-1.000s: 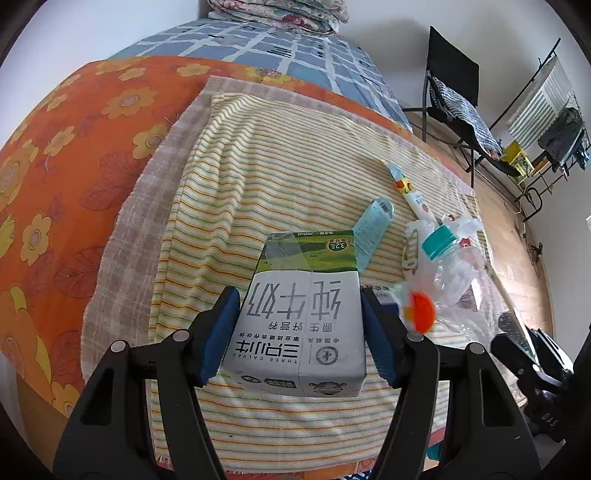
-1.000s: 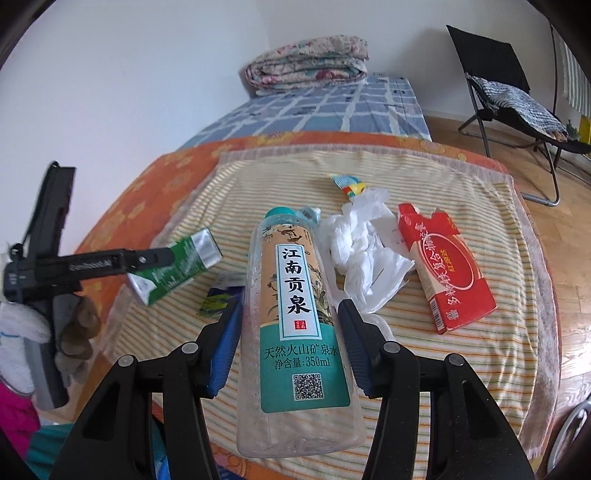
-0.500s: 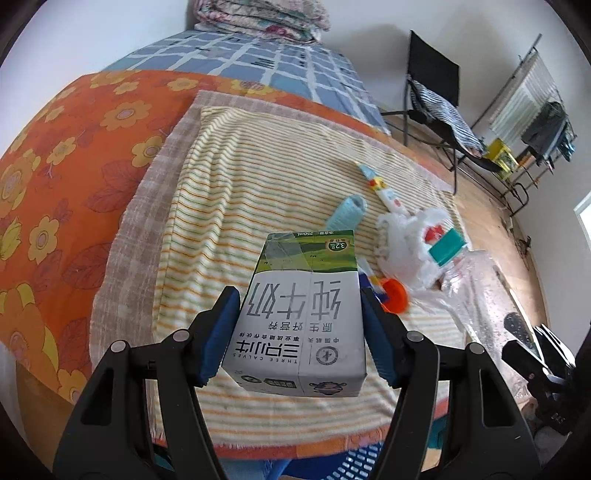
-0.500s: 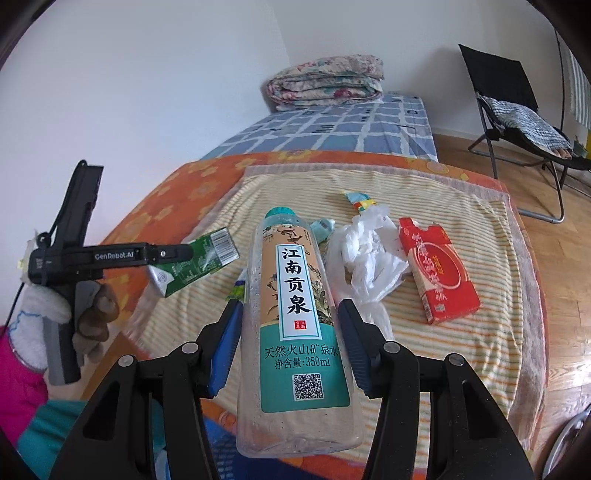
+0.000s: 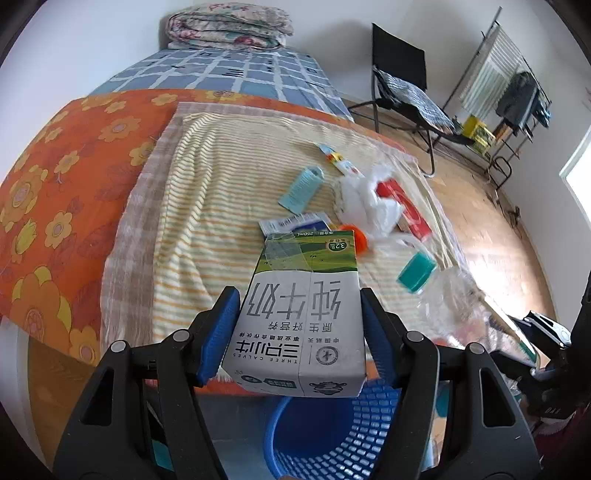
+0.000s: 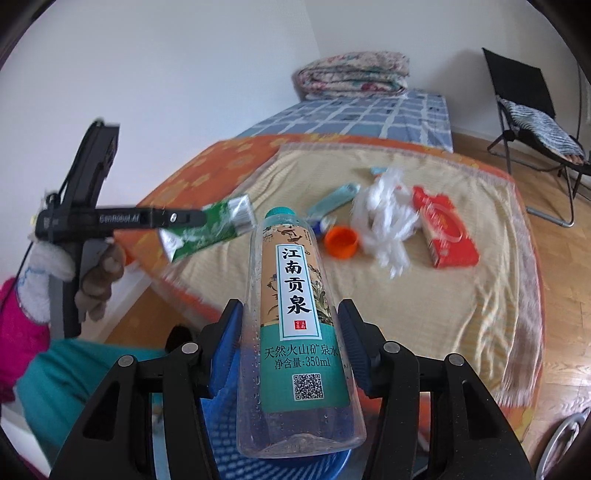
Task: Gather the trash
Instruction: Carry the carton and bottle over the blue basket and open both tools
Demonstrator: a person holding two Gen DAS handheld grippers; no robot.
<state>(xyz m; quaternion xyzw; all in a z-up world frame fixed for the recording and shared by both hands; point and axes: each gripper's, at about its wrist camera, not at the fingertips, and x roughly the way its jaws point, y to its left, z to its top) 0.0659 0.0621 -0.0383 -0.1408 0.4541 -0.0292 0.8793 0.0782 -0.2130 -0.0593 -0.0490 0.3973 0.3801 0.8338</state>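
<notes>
My left gripper [image 5: 299,325] is shut on a green and white milk carton [image 5: 301,310] and holds it over a blue mesh basket [image 5: 332,428] at the bed's near edge. My right gripper [image 6: 291,332] is shut on a clear water bottle [image 6: 295,332] with a teal cap, held above the same basket [image 6: 229,443]. On the striped cloth [image 5: 221,192] lie a red carton [image 6: 443,225], a crumpled white plastic bag [image 6: 384,218], an orange cap [image 6: 341,242], a light blue wrapper [image 5: 303,184] and a small tube [image 5: 338,158].
The left gripper with its carton [image 6: 207,229] shows at the left of the right wrist view. A folded quilt [image 5: 229,26] lies at the bed's far end. A black folding chair [image 5: 402,77] and a drying rack [image 5: 506,81] stand on the wooden floor to the right.
Both grippers have pulled back from over the cloth to the bed's near edge with their loads. The blue basket has come into view below them.
</notes>
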